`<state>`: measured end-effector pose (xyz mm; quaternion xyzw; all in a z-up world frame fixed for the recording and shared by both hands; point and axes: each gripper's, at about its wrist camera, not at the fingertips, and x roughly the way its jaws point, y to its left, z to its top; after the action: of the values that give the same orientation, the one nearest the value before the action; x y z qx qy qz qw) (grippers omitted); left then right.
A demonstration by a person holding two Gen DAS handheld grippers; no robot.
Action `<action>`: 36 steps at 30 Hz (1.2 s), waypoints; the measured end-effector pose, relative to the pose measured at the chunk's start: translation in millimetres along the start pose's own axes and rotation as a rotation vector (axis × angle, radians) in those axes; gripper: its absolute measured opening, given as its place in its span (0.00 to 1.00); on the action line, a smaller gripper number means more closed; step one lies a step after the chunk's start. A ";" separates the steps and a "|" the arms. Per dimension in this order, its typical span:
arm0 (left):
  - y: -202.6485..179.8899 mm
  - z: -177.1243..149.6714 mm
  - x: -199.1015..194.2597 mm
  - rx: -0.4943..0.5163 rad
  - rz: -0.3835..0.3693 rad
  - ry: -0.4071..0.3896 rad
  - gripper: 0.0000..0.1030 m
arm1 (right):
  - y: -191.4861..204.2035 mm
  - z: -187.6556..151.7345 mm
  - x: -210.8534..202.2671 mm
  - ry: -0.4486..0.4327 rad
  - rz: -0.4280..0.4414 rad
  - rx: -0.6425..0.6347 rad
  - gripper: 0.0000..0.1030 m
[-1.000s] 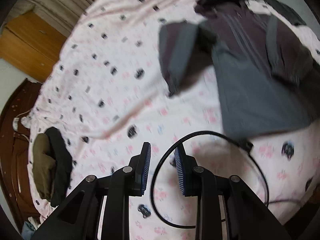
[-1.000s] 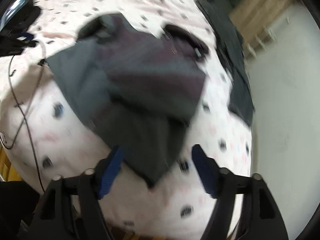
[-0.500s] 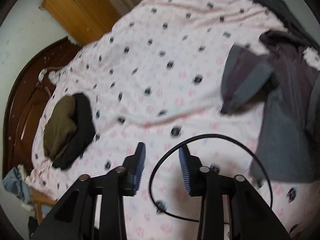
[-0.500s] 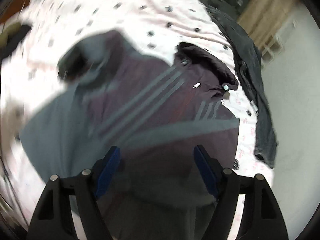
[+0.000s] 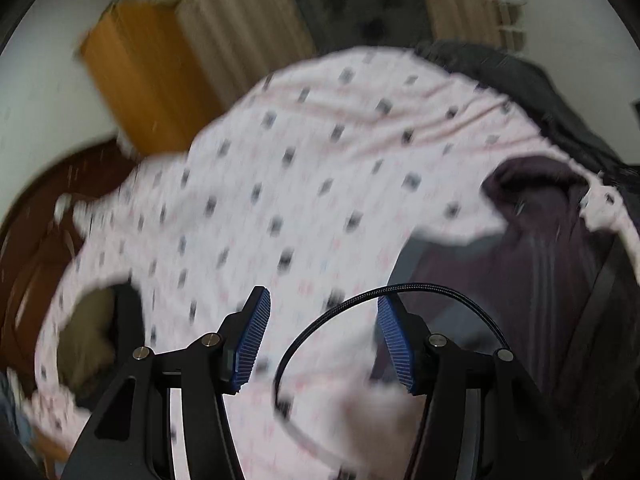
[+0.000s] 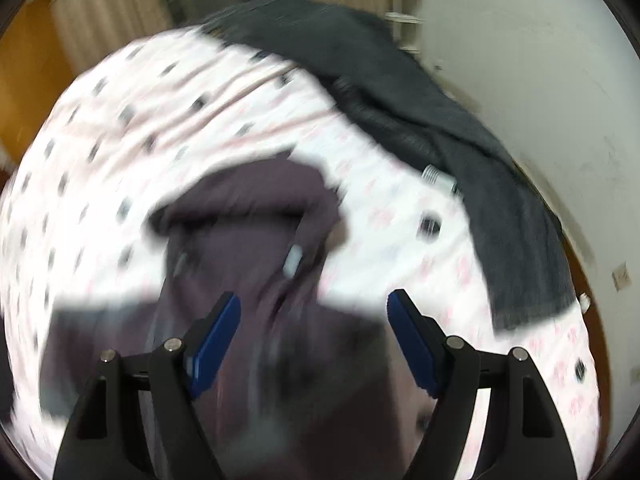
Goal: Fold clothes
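A dark purple and grey hooded jacket [image 6: 256, 240] lies spread on a pink patterned bed sheet [image 6: 168, 120], hood toward the far side. My right gripper [image 6: 314, 326] hovers above its chest, jaws wide apart with nothing held. In the left wrist view the same jacket [image 5: 536, 256] lies at the right. My left gripper [image 5: 320, 340] hangs over the sheet [image 5: 304, 184] to the jacket's left, its jaws opening with no cloth between them; only a black cable [image 5: 400, 292] loops across in front.
A folded olive and black pile [image 5: 92, 340] sits at the bed's left edge. A dark grey garment [image 6: 420, 112] lies along the far right edge by the wall. A wooden cabinet [image 5: 144, 76], curtains and a brown headboard [image 5: 36, 216] stand beyond the bed.
Both views swung up and across the bed. My left gripper's jaws spread wider and the jacket slid to the right edge. My right gripper travelled along the jacket from its hem to its hood.
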<state>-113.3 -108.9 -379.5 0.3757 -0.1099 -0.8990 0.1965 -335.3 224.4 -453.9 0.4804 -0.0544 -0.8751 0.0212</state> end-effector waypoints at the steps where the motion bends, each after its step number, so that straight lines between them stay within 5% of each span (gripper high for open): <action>1: -12.8 12.5 4.0 0.020 -0.020 -0.036 0.53 | -5.4 13.5 9.9 -0.003 0.002 0.019 0.75; 4: -51.0 49.5 16.2 0.079 -0.080 -0.140 0.66 | -7.7 38.2 36.6 0.008 0.013 0.015 0.75; 9: -109.0 96.0 48.6 0.137 -0.179 -0.207 0.66 | 10.4 41.0 64.6 0.023 -0.001 -0.115 0.74; 11: -131.1 111.5 62.7 0.160 -0.199 -0.216 0.75 | 17.0 38.1 72.5 0.021 -0.017 -0.172 0.71; 16: -187.9 123.5 127.6 0.287 -0.194 -0.075 0.77 | 20.9 31.6 96.6 0.047 -0.033 -0.218 0.47; 19: -210.4 117.5 168.7 0.340 -0.199 0.020 0.77 | 17.4 27.4 111.6 0.090 -0.025 -0.207 0.23; 22: -213.3 111.1 192.6 0.297 -0.258 0.081 0.76 | 8.5 25.6 112.1 0.093 0.004 -0.161 0.21; 25: -214.6 106.7 194.3 0.292 -0.303 0.041 0.76 | -3.1 25.4 104.2 0.073 0.050 -0.108 0.21; 32: -206.9 97.7 203.4 0.284 -0.289 0.040 0.75 | 0.6 24.4 97.8 0.048 0.080 -0.128 0.24; 36: -209.5 85.0 214.0 0.318 -0.299 0.077 0.62 | 3.4 21.6 104.7 0.073 0.040 -0.156 0.21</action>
<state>-368.2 -9.7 -528.3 0.4481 -0.1861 -0.8744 0.0035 -409.9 213.3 -529.9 0.5077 0.0050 -0.8580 0.0781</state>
